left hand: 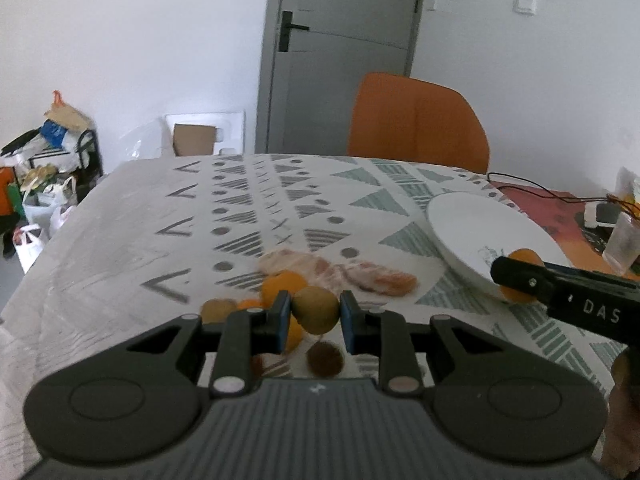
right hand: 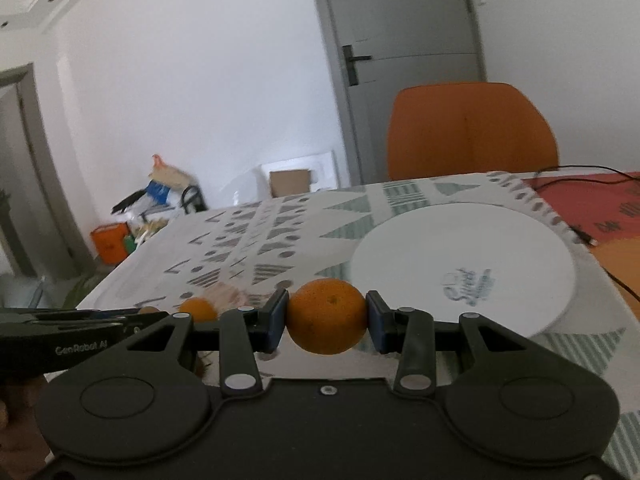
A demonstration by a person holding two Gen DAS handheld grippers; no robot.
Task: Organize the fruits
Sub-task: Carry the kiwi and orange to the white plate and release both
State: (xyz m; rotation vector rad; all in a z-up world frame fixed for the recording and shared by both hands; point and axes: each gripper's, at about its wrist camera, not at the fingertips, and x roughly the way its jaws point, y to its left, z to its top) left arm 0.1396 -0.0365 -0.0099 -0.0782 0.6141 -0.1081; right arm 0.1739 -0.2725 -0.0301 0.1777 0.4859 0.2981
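**Two fruits held, plate close by**

My left claw [left hand: 315, 314] clamped a kiwi [left hand: 315, 309] across its middle; it looked soft, so light pressure. My right claw [right hand: 327, 317] pinched a firm, round orange [right hand: 327, 316] above the tablecloth [right hand: 256, 236], beside the white plate [right hand: 460, 240].

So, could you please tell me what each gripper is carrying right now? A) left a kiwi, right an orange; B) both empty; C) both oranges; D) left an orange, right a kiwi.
A: the left gripper is closed on a brown-green kiwi, and the right gripper clamps an orange near the empty white plate.
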